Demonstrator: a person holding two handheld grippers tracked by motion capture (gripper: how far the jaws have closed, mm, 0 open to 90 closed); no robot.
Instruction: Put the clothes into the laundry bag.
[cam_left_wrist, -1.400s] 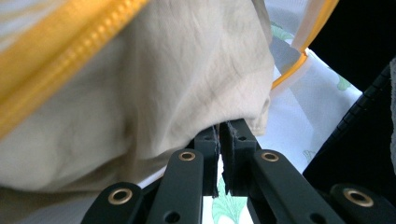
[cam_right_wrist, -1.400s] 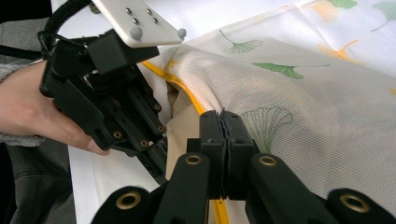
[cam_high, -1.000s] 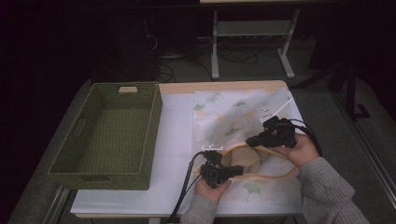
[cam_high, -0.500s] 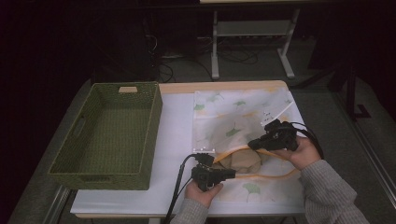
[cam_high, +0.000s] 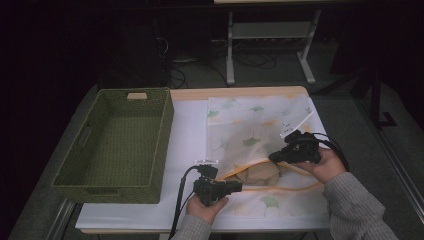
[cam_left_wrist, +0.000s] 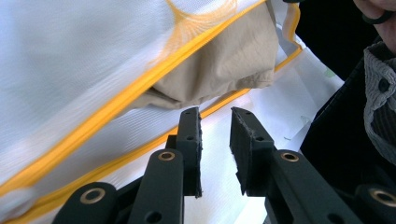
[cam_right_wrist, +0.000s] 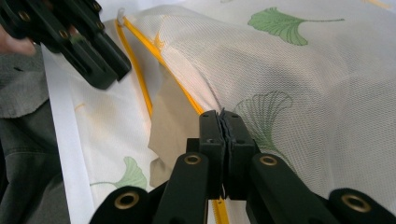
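A white mesh bag (cam_high: 250, 125) printed with green leaves lies on the table, its yellow zipper (cam_left_wrist: 116, 100) undone. A beige cloth (cam_high: 262, 174) sits in the bag's mouth and shows again as the beige cloth (cam_left_wrist: 219, 60) just beyond my left jaws. My right gripper (cam_high: 272, 157) is shut on the upper zipper edge and holds it raised; in its own view the right gripper (cam_right_wrist: 222, 114) pinches mesh and zipper. My left gripper (cam_high: 239, 186) lies at the mouth's left end. The left gripper (cam_left_wrist: 215, 114) has just been opening its jaws, and nothing is between them.
A green woven basket (cam_high: 165, 130) stands empty on the table's left half. The white table top (cam_high: 187, 135) separates basket and bag. A person's hands and grey sleeves (cam_high: 350, 200) come in from the front edge. Dark floor and a metal frame (cam_high: 270, 35) lie behind the table.
My left gripper has drawn back to the left, away from the bag's mouth, and its jaws have parted. The right gripper has kept its hold in the same place.
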